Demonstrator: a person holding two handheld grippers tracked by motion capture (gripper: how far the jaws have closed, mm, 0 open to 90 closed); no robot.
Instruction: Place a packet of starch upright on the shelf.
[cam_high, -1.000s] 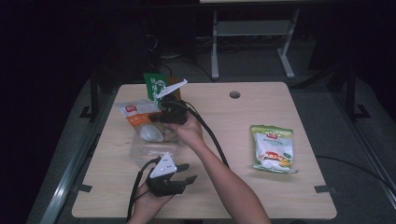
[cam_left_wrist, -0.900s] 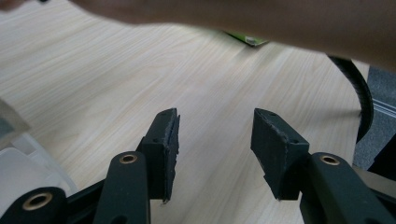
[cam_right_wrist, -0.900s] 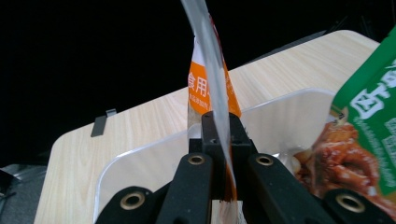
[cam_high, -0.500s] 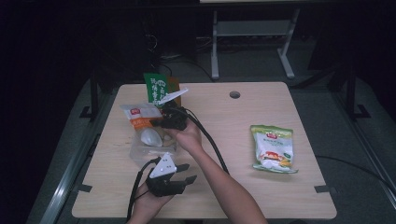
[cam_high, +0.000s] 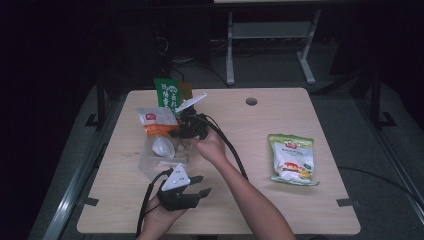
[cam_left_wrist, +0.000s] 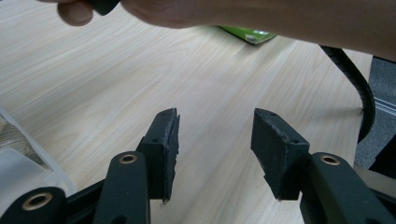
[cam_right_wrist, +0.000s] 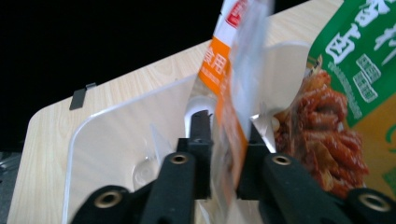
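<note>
Right gripper view: right tool (cam_right_wrist: 223, 140), jaws just easing apart around orange-white packet (cam_right_wrist: 224, 88) standing in clear container (cam_right_wrist: 121, 135) on desk (cam_right_wrist: 51, 140); left tool (cam_left_wrist: 214, 144) open, idle; next, withdraw cleanly.

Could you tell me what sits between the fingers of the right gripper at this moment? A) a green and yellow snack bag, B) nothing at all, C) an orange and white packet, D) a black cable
C: in the right gripper view the orange and white packet stands between the fingers of the right gripper, over the clear plastic container; those jaws have just been opening.
</note>
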